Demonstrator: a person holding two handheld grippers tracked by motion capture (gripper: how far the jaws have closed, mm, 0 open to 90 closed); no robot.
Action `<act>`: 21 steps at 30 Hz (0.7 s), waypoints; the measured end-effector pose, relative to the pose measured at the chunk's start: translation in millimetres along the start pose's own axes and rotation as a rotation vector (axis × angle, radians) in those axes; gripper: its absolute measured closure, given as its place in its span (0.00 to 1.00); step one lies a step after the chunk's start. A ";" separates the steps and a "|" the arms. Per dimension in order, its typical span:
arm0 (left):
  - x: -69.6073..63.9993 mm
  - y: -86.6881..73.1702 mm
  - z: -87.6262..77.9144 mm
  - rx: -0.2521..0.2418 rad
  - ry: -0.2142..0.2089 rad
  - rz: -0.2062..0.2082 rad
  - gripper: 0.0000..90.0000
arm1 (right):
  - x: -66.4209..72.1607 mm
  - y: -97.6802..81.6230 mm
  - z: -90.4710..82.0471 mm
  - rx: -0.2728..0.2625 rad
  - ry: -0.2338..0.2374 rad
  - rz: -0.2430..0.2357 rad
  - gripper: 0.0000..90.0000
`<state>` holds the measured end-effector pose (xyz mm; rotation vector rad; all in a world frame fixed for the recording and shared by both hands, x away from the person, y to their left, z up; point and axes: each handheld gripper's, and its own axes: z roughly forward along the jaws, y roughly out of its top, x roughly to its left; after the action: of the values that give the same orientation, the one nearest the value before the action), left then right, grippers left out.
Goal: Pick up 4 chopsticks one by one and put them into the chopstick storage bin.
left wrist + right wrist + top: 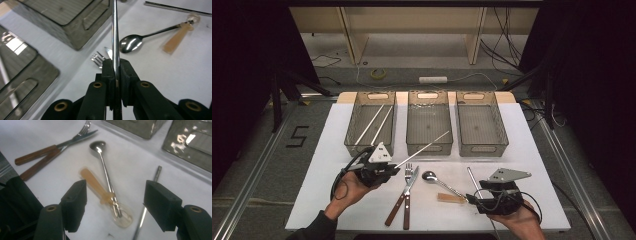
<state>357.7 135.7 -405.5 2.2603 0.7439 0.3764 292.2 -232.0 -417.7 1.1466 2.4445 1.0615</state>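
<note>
Left gripper (388, 169) clamps a metal chopstick (424, 147); right gripper (115, 202) stands wide open over the spoons.

In the left gripper view the two black jaws are pressed nearly together on the chopstick, which runs straight up from between them, past the fork (97, 60) tines and knife tip just beyond the jaws; in the high view its far end reaches over the near rim of the middle basket (429, 145). To the right, the right gripper's jaws are spread wide and hold nothing. In the gap between them lie a metal spoon (106, 173) crossed over a pale plastic spoon (96, 185), both flat on the white table (522, 150). A second metal chopstick (147, 207) lies just inside the right-hand jaw, touching neither pad.
</note>
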 end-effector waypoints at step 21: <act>88.6 3.1 -14.3 -0.061 0.175 -0.245 0.92 | -10.0 -21.0 0.3 0.065 -0.059 0.057 0.37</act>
<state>422.4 195.6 -388.9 2.0677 1.0717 0.4752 287.0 -248.3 -433.4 1.2559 2.4302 0.9560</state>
